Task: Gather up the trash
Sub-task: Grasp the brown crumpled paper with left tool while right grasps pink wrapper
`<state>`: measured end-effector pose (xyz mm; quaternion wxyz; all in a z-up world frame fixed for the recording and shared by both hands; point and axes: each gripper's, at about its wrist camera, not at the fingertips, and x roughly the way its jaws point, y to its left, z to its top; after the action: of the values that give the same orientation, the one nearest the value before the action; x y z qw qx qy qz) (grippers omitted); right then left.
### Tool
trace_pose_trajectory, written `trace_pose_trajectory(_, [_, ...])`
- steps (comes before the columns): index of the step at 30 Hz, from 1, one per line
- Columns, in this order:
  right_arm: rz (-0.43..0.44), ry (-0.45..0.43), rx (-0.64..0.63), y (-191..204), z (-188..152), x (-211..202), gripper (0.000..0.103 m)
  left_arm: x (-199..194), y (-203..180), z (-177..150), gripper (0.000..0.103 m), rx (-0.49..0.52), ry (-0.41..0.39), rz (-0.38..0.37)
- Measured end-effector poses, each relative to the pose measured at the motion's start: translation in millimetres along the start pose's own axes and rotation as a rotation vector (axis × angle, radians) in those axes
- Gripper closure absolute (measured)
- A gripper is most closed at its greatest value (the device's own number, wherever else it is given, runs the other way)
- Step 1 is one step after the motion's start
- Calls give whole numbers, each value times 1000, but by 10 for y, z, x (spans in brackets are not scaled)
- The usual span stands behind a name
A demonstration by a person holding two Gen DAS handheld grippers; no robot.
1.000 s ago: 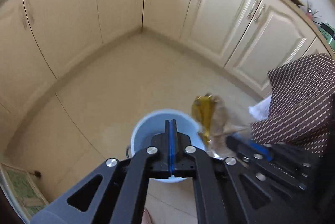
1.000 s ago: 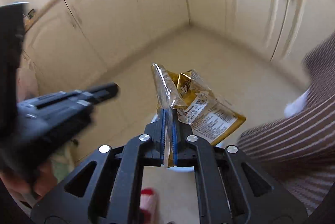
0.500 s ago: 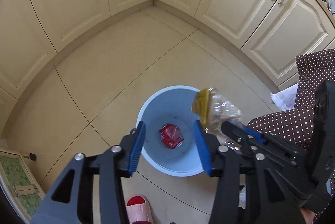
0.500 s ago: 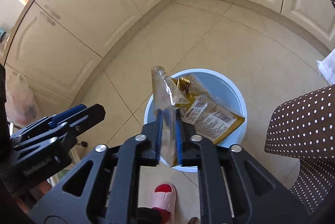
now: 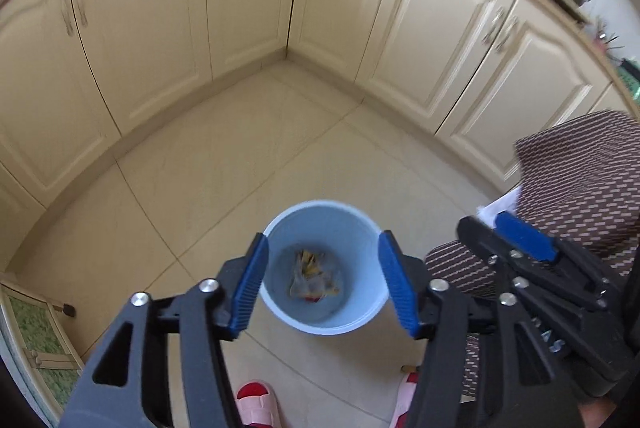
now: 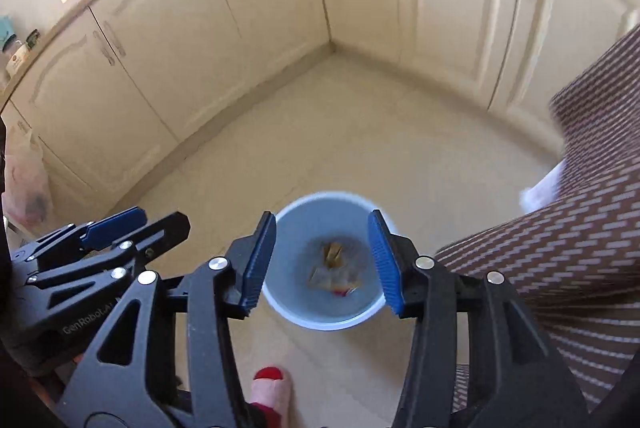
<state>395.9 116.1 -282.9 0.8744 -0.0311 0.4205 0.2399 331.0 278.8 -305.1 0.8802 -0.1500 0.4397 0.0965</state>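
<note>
— Left gripper [image 5: 322, 286] hangs over the bin [image 5: 280, 228], jaws spread wide, nothing in them. Where's the trash?

— Wrapper [image 5: 314, 274] lies at the bottom of the bin, something red under it. Right gripper [image 6: 322, 262] is just as wide and empty above it.

— So this drop looks done?

— I judge so. I'd lift both straight up, clear of the rim, then scan the floor [image 5: 224, 155] for more before swinging away.
</note>
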Motion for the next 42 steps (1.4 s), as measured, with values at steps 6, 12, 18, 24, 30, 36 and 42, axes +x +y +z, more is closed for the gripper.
trace_pose_trajectory(6, [-69, -153, -38, -14, 18, -1047, 49, -1018, -459, -20, 38, 64, -151, -51])
trace_pose_trajectory(12, [-177, -336, -36, -261, -185, -2402, 43, -1977, -1170, -135, 29, 171, -286, -155])
trace_pose_trajectory(18, [-298, -403, 42, -843, -524, -3298, 40, -2410, -1962, -389, 26, 286, -313, -244])
trace_pose_trajectory(24, [-427, -375, 161, -1550, -951, -3677, 39, -2485, -2634, -725, 26, 413, -259, -326])
trace_pose_trajectory(30, [-509, -276, 268, -2183, -1228, -3744, 37, -2331, -3127, -893, 26, 505, -187, -360])
trace_pose_trajectory(36, [-484, -165, 294, -2615, -1224, -3607, 37, -2088, -3488, -912, 26, 548, -102, -387])
trace_pose_trajectory(42, [-446, -95, 281, -2836, -1148, -3423, 57, -1896, -3843, -909, 26, 598, -63, -385])
